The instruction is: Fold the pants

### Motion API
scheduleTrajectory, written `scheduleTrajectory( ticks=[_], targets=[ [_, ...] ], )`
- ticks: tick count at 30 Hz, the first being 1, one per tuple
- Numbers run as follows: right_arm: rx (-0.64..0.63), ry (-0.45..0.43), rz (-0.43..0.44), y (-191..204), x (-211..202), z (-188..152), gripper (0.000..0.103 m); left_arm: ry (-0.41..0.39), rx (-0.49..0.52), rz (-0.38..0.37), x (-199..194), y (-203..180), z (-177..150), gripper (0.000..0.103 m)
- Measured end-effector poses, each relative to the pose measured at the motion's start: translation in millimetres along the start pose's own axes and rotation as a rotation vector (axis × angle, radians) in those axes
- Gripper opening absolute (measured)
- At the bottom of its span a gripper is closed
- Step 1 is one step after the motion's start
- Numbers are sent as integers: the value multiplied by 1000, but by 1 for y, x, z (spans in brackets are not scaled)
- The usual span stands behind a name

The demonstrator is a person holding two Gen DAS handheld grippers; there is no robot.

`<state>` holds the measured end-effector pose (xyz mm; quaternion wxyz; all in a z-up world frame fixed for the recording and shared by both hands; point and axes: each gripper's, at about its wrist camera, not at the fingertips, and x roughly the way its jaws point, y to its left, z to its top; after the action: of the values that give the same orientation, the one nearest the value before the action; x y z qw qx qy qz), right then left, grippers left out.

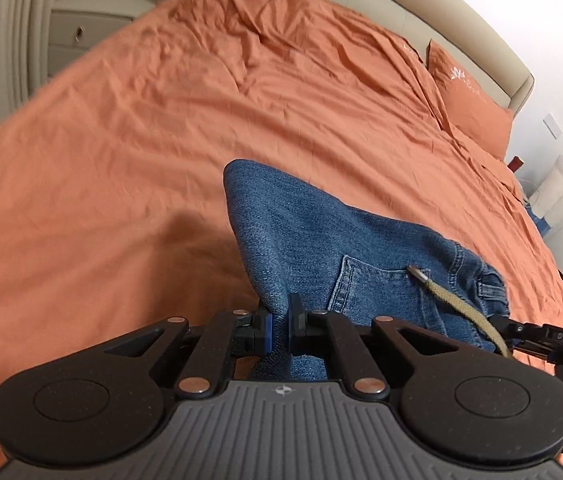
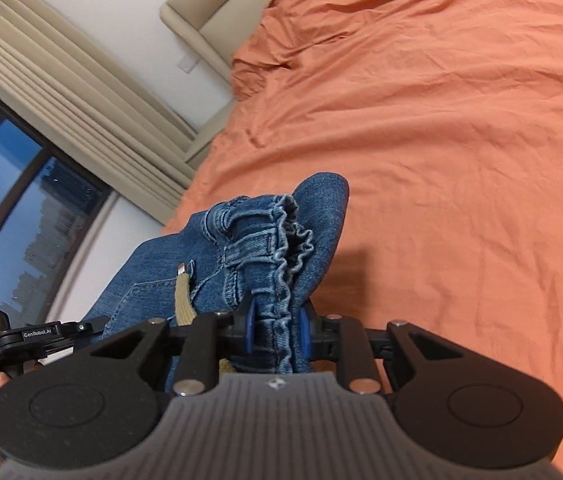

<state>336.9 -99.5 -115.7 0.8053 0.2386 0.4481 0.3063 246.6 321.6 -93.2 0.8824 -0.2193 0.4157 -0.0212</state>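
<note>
While both claws pinch it, the pair of blue denim jeans (image 1: 345,256) hangs lifted over the orange cotton bedsheet (image 1: 161,120), lower centre of both wrist views. Left gripper (image 1: 277,326) has its blue pads pressed together on a thin fold of plain denim, only a narrow gap for the cloth. Right gripper (image 2: 275,330) is clamped on the gathered elastic waistband (image 2: 285,240), ruffled edge bunched between the pads, so its jaws sit a bit wider. In the left view the right gripper enters from the lower right edge; in the right view the left one shows at lower left. A beige woven drawstring with a metal tip (image 1: 457,304) dangles across the back pocket (image 1: 365,284).

Handling, as a judgement: denim is soft but thick and fairly heavy, it sags and drapes between the two grips and won't hold shape. Not slippery, not fragile. Waistband bunches are bulky, so a grip there is secure; a single-layer pinch may slide under the weight. Best holds look like the waistband corners or side seams, where cloth is doubled. Loose drawstring could snag in a fold.

Beige padded headboard (image 1: 421,4) runs along the upper right, orange pillow (image 1: 469,96) below it.
</note>
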Motion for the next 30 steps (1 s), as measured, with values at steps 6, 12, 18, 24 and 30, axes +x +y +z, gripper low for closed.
scheduleTrajectory(
  ticks=[6,12,18,24,30],
  targets=[
    [32,41,-52,-39,11,-14,17,28,-52,-27,45,31,-15,7],
    [68,52,-79,-70,30,-28,17,34,-119,-90,54,58,-26,10],
    [-4,33,-165,-56,29,-28,33,18,-85,2,36,48,-26,29],
    [-292,-90,-345,2,-6,-46,49,-85,108,129,-14,3,-41,29],
    [-529,-151,-311,70,-12,-90,49,-98,254,152,-20,-56,-77,33]
  ],
)
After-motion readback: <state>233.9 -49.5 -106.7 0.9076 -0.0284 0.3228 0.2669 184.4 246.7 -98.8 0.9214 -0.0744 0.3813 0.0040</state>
